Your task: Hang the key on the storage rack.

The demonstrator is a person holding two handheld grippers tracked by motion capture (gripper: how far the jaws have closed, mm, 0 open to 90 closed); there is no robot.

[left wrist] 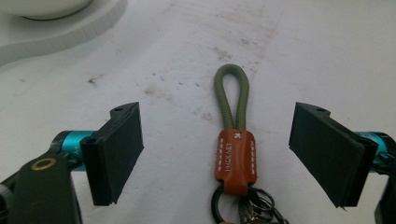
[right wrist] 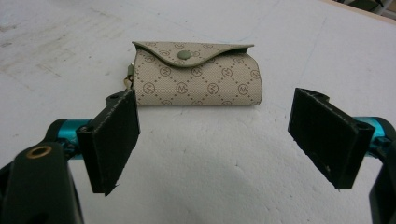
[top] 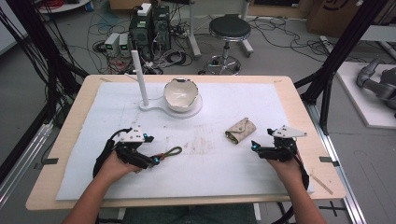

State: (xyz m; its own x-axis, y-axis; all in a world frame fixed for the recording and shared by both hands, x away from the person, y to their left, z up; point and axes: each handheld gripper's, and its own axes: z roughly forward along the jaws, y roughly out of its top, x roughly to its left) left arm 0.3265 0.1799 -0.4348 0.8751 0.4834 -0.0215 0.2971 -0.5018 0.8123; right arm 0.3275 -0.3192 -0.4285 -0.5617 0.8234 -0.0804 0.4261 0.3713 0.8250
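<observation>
Left gripper (left wrist: 219, 154), jaws wide, straddles the keyring (left wrist: 235, 161); right gripper (right wrist: 215, 144), jaws wide and empty, faces the pouch (right wrist: 198, 77) at 12 o'clock. Likely pre-grasp; next, close.

The right gripper (right wrist: 215, 144) is resting low over the white mat (right wrist: 224, 186), its two black jaws standing wide apart with nothing between them. Just beyond the jaws, a beige monogram-patterned key pouch (right wrist: 198, 79) is lying flat on the mat, flap closed by a green snap (right wrist: 182, 55). A small metal clasp (right wrist: 128, 80) is protruding at its left end.
</observation>
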